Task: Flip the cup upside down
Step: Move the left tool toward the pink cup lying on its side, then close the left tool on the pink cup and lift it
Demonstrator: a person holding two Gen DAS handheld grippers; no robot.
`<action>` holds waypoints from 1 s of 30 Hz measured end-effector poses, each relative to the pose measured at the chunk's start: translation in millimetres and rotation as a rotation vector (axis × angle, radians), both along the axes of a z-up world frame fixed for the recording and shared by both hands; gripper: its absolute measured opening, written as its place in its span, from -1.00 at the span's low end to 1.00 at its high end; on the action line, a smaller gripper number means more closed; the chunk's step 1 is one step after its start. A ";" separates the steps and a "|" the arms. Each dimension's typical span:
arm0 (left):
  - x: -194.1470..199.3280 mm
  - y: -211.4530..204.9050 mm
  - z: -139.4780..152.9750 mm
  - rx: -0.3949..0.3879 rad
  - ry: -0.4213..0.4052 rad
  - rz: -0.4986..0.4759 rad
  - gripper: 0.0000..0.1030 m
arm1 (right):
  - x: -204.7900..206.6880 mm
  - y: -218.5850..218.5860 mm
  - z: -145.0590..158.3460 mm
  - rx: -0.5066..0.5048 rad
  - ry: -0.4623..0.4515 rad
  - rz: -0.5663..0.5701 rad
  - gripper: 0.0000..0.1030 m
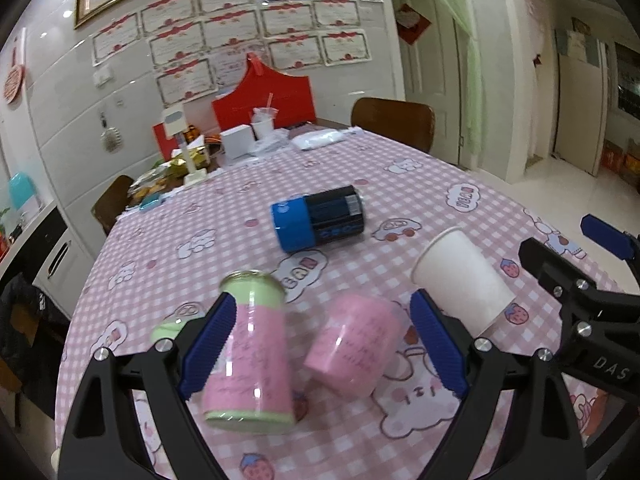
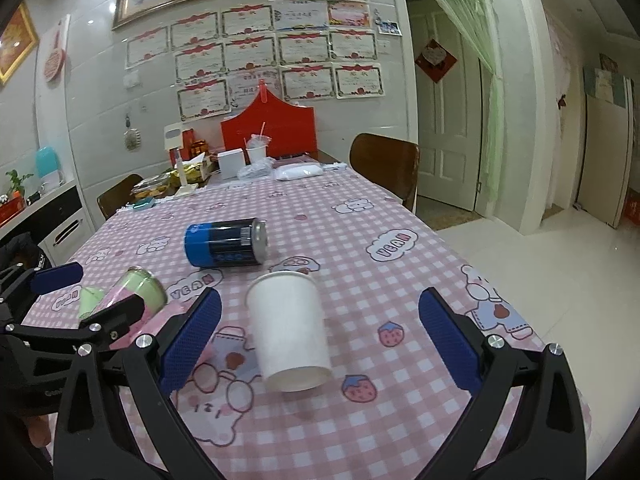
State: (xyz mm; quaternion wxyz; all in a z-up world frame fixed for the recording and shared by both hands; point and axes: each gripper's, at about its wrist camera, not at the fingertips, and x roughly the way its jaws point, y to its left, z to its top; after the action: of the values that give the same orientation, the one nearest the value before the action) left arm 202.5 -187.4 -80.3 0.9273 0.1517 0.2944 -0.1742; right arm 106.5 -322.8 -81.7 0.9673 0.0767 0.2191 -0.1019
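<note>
We hold the right tool [image 2: 320, 336] spread wide, the white paper cup [image 2: 290, 332] upright on the table [image 2: 400, 280] between its fingers. The left tool [image 1: 320, 340] is also apart. We should clamp mid-wall gently, then rotate.

Black angular tongs [image 2: 320, 336] with ribbed blue pads [image 2: 191, 338], silver screws, white lettering

"vean" on tablecloth [image 2: 390, 251] clouds; "das" on right claw [image 1: 610, 362] body.
</note>
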 end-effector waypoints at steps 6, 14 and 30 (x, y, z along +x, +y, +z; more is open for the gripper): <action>6.4 -22.1 -16.6 0.058 0.047 -0.063 0.69 | 2.2 -10.9 -3.4 0.011 0.010 -0.003 0.85; 16.9 -31.1 -39.9 0.107 0.126 -0.062 0.69 | 7.8 -11.9 -11.5 0.025 0.038 0.023 0.85; 28.4 -23.7 -54.0 0.070 0.218 -0.014 0.29 | 13.2 -6.9 -22.2 0.045 0.075 0.069 0.85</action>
State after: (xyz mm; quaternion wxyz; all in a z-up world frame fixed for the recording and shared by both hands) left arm 230.9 -211.1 -134.2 0.8827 0.1662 0.3983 -0.1857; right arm 119.7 -329.7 -103.8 0.9594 0.0870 0.2601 -0.0665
